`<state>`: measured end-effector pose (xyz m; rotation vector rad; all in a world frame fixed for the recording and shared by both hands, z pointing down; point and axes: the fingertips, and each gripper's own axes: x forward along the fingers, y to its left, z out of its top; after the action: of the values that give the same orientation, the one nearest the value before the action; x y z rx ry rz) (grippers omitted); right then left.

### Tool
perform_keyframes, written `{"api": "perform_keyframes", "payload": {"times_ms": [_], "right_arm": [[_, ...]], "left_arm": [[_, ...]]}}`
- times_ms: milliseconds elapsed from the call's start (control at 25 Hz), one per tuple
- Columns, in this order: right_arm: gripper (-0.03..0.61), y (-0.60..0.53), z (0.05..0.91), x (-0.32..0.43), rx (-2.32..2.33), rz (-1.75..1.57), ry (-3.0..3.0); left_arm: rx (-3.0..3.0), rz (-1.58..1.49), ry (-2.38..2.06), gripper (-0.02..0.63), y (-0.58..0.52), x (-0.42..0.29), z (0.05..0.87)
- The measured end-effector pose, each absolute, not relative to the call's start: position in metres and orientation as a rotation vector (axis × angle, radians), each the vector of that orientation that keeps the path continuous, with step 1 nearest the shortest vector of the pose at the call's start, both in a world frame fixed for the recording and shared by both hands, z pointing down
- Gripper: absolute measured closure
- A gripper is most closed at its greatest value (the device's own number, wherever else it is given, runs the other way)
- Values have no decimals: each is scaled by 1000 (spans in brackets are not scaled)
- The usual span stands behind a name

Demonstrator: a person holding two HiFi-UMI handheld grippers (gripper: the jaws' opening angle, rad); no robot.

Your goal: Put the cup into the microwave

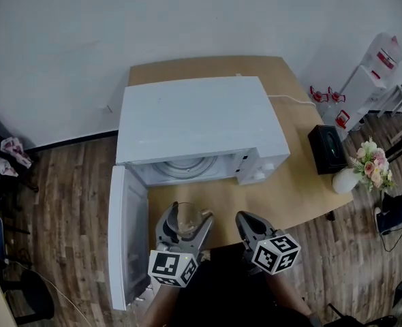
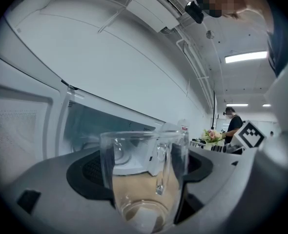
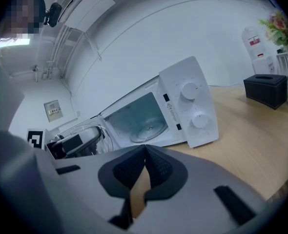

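A clear glass cup (image 1: 185, 221) (image 2: 144, 179) with a handle is held upright in my left gripper (image 1: 183, 227) (image 2: 145, 184), whose jaws are shut on its sides. It hangs just in front of the open white microwave (image 1: 197, 128) (image 3: 178, 108), whose door (image 1: 126, 234) swings out to the left. The glass turntable (image 1: 185, 168) (image 3: 149, 127) shows inside the cavity. My right gripper (image 1: 250, 225) (image 3: 144, 172) is beside the left one, over the table's front edge, shut with nothing between its jaws.
The microwave stands on a wooden table (image 1: 303, 182). A black box (image 1: 327, 148) (image 3: 267, 89) and a vase of flowers (image 1: 364, 169) sit at the table's right end. A white water dispenser (image 1: 371, 73) stands by the wall. A person (image 2: 232, 126) stands far off.
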<state>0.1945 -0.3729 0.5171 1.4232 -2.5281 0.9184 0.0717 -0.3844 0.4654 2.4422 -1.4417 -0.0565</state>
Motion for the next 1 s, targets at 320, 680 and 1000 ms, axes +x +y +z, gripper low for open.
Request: {"api": "perform_keyframes", "payload": {"times_ms": [320, 680, 1000], "right_arm": [[586, -395, 522, 184, 1313, 920, -2549], [586, -419, 524, 177, 1227, 908, -2557], [586, -433, 532, 169, 1145, 914, -2547]], "left_arm": [[2405, -56, -1509, 213, -413, 68, 468], [2382, -57, -1589, 213, -457, 65, 472], [2364, -35, -1669, 213, -499, 57, 480]]}}
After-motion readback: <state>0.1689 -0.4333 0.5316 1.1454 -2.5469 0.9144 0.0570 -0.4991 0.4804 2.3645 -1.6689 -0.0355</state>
